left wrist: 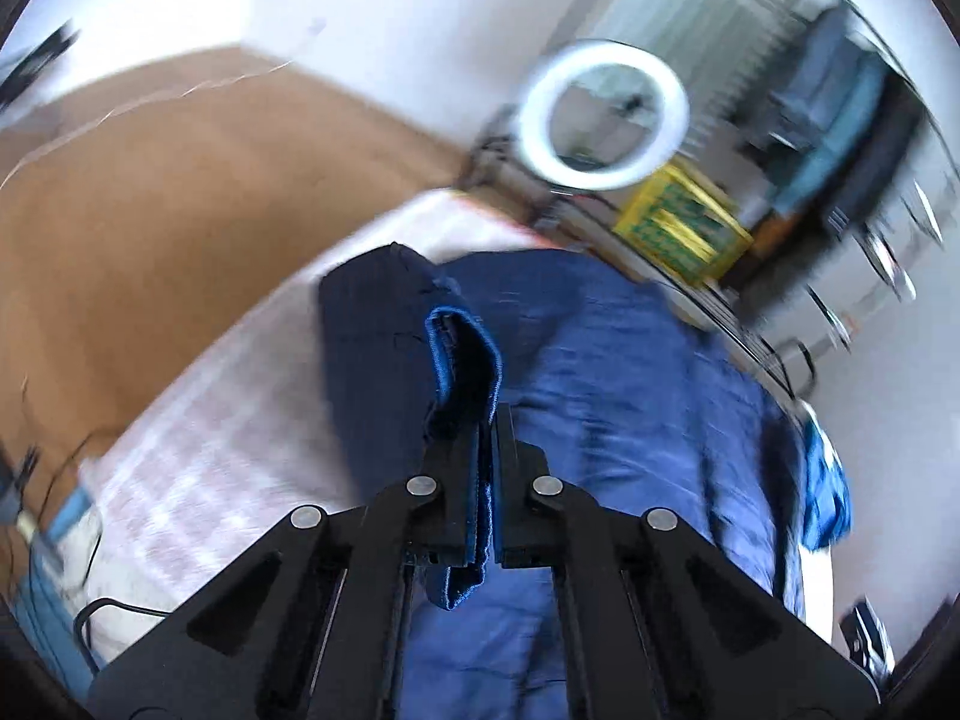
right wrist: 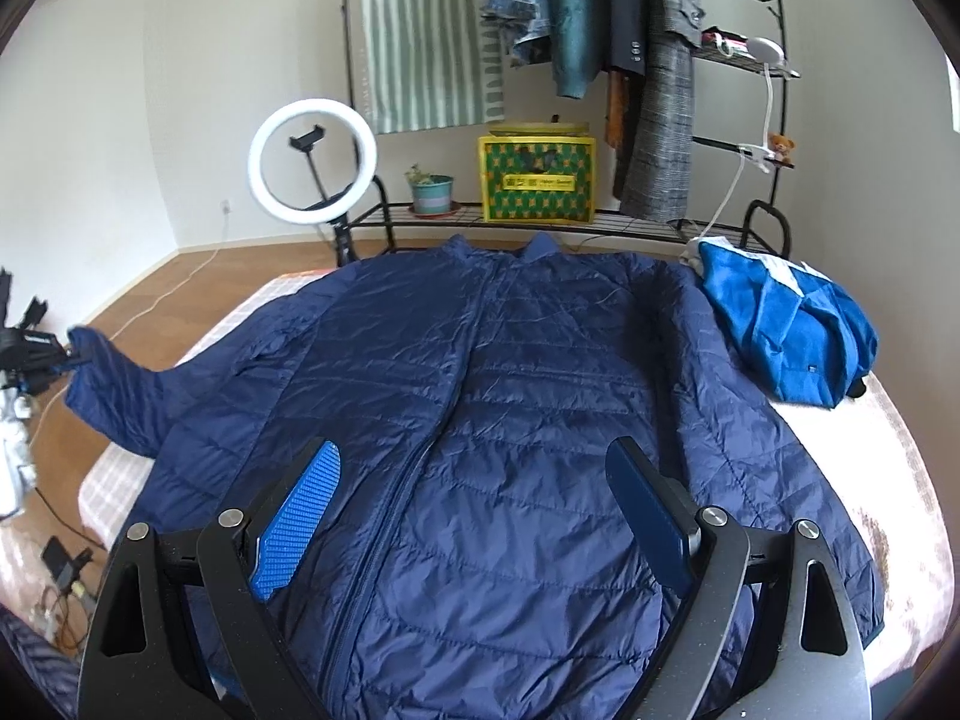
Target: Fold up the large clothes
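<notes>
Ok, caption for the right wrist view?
Open right claw above a navy jacket spread flat; left claw lifts its sleeve.

navy quilted jacket (right wrist: 510,420) | bright blue garment (right wrist: 792,330) | pink-checked bedcover (right wrist: 120,480) | yellow-green patterned box (right wrist: 536,180)

- On my right view, the yellow and green box (right wrist: 536,180) on the low rack carries a yellow label strip with dark characters across its front; they are too small for me to read.
- The bright blue garment (right wrist: 786,330) has a small dark tag whose marking I cannot make out.
- My left view is blurred; the same box (left wrist: 681,228) shows no legible text.
</notes>
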`<state>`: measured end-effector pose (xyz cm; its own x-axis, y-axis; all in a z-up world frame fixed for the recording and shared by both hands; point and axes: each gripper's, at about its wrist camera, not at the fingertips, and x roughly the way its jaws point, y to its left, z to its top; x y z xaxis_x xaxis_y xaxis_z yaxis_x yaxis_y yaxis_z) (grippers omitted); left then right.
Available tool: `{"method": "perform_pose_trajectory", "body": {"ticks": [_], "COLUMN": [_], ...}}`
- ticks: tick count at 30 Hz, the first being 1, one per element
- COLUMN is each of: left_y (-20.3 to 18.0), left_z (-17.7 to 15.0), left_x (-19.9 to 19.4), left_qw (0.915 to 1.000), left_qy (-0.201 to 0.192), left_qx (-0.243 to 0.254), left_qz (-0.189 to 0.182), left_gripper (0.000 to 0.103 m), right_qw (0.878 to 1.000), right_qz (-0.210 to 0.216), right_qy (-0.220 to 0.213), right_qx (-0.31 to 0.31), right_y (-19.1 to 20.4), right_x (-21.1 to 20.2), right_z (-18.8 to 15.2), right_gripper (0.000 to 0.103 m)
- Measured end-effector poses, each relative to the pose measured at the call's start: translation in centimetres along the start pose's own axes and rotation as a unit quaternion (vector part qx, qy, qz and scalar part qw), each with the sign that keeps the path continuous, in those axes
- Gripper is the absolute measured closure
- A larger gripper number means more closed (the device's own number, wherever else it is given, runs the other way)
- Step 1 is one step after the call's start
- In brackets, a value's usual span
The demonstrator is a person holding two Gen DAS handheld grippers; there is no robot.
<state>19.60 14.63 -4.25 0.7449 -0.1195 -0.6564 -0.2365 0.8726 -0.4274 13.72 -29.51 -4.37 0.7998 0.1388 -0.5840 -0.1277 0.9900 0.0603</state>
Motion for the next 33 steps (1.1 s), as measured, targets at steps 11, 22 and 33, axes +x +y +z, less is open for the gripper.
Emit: {"method": "perform_pose_trajectory", "body": {"ticks": [11, 22, 33], "left_y": [-15.7, -19.8, -12.2], "left_z": [-6.3, -13.2, -7.5], "left_x": [8.7, 12.8, 3.0], "left_qw": [0.9877, 0.9672, 0.9816], "left_qy": [0.09, 0.166, 0.118], "left_qx": [0.118, 0.188, 0.111], "left_qz": [-0.049, -0.038, -0.102], "left_gripper": [0.102, 0.083, 0.063], "right_qw": [0.999, 0.995, 0.989], "right_qz": [-0.017, 0.006, 0.087], "right_qy": [-0.01, 0.006, 0.083], "right_qx": [0.047, 0.101, 0.081], "right_y": [-2.4, -4.9, -1.7], "right_x": [0.3, 0.8, 4.6], "right_z": [1.3, 2.0, 1.4], "right_gripper": [0.02, 0.026, 0.023]}}
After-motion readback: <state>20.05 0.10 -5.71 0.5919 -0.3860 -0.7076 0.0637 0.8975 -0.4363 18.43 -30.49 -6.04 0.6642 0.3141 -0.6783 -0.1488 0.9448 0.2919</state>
